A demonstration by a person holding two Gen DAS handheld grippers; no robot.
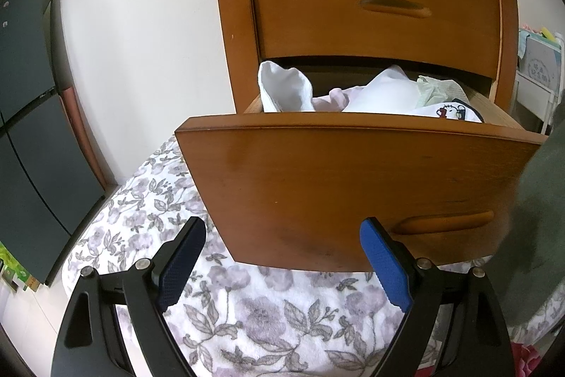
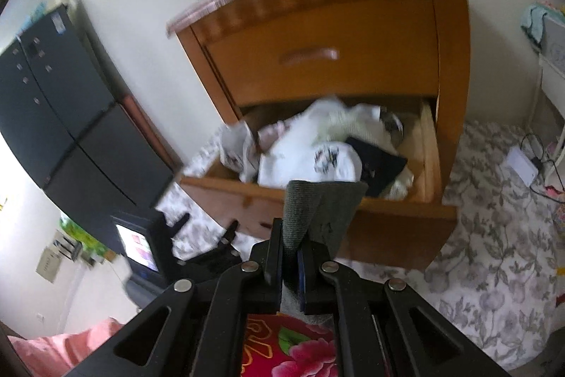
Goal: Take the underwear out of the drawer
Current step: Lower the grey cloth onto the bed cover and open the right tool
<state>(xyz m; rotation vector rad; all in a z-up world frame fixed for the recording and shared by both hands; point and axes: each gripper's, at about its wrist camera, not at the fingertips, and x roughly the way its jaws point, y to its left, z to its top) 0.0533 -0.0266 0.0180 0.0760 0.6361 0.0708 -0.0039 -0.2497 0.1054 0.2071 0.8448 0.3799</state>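
Left wrist view: lower drawer point(image 1: 353, 182) of a wooden nightstand point(image 1: 353, 6) pulled out, stuffed with white clothes point(image 1: 286, 87). Left gripper point(image 1: 282, 225) parked right in front of the drawer front, blue pads wide apart, nothing between them. Floral blanket point(image 1: 265, 313) spread out below the drawer. Blurry grey shape at the right end of the drawer front, too smeared to call from here.

Right wrist view, pretty blurry overall: right gripper point(image 2: 290, 246) just in front of the drawer's front edge, jaws pressed together on a piece of grey knit underwear point(image 2: 325, 204). Grey fabric sticking up out of the gripper and overlapping the drawer's front edge in the picture; touching the pile inside or not, impossible to tell. Inside the drawer: more white stuff plus a dark folded item point(image 2: 381, 165) toward the right side. Left of the drawer, a tall dark cabinet point(image 2: 70, 129) against the wall. Red flowered fabric point(image 2: 293, 348) at the bottom, nearer the camera than the drawer.
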